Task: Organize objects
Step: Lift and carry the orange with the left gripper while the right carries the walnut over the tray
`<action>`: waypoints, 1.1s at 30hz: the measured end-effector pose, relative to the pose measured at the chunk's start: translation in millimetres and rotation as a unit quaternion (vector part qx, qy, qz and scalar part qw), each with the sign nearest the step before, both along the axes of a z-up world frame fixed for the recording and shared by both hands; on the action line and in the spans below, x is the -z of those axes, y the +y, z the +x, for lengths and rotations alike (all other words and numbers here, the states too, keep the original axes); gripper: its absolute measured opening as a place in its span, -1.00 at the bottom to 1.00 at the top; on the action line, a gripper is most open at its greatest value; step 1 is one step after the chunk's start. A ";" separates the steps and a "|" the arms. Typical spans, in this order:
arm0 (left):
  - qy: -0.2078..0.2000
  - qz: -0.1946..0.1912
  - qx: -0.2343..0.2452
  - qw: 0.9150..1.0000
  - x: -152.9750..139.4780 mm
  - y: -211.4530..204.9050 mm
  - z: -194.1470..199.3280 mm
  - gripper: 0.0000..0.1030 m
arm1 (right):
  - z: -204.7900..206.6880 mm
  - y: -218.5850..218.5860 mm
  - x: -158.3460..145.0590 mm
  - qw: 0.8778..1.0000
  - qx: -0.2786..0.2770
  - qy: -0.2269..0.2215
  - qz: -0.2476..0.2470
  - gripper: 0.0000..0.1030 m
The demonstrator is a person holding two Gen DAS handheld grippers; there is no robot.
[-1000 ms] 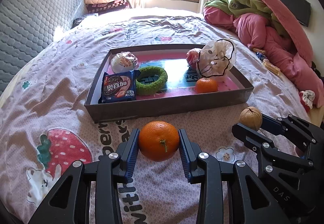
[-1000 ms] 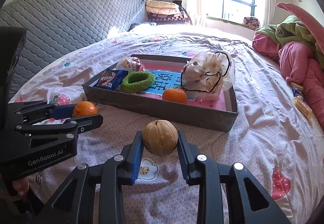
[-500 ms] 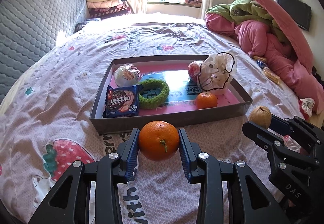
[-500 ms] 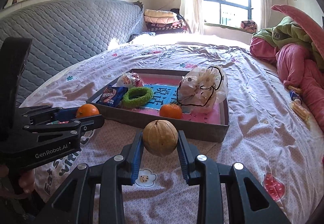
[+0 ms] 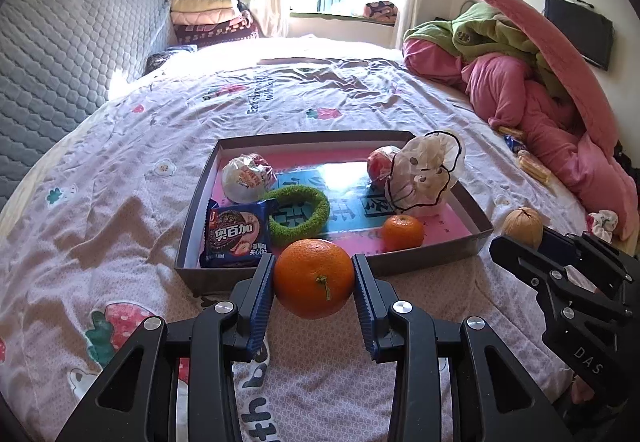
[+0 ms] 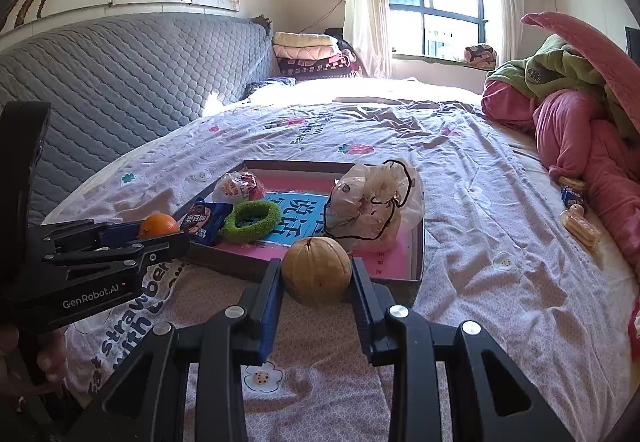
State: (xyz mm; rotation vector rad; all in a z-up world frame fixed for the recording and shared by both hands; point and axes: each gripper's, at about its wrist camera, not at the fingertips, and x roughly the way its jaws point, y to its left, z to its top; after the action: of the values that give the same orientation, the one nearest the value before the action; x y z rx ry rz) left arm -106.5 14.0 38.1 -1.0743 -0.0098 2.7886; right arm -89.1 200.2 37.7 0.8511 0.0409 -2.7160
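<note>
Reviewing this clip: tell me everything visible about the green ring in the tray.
The green ring looks like a fuzzy, plush-textured loop with an open centre, bright green all round. It lies flat on the tray floor, near the front left, over the blue printed panel. Its left edge sits against the blue snack packet; whether they overlap is unclear. Neither gripper touches it.

Both tools clamped (each angled downward)
</note>
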 end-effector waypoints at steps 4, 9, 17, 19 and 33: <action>0.001 0.000 0.003 1.000 -1.6 3.8 -4.8 -0.25 | -3.8 -0.8 -3.4 1.000 -0.001 0.007 0.004 -0.36; 0.005 0.002 0.005 1.000 -5.4 6.5 -12.9 -0.25 | -11.9 -2.8 -9.8 1.000 -0.004 0.017 0.009 -0.36; 0.020 0.007 -0.002 1.000 -15.6 4.6 -25.7 -0.25 | -27.8 -1.3 -20.2 0.999 0.000 0.035 0.013 -0.36; 0.022 0.009 -0.003 1.000 -16.9 3.9 -28.4 -0.25 | -30.3 -1.5 -22.0 0.999 0.002 0.039 0.013 -0.36; 0.025 0.022 -0.008 0.999 -21.7 3.2 -42.7 -0.25 | -44.2 -3.1 -30.7 0.999 -0.001 0.051 0.015 -0.36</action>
State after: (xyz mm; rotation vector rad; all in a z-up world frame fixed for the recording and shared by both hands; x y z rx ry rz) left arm -149.2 17.2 59.8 -0.9986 -0.0735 2.8141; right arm -133.3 197.0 68.4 0.7192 0.1035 -2.7608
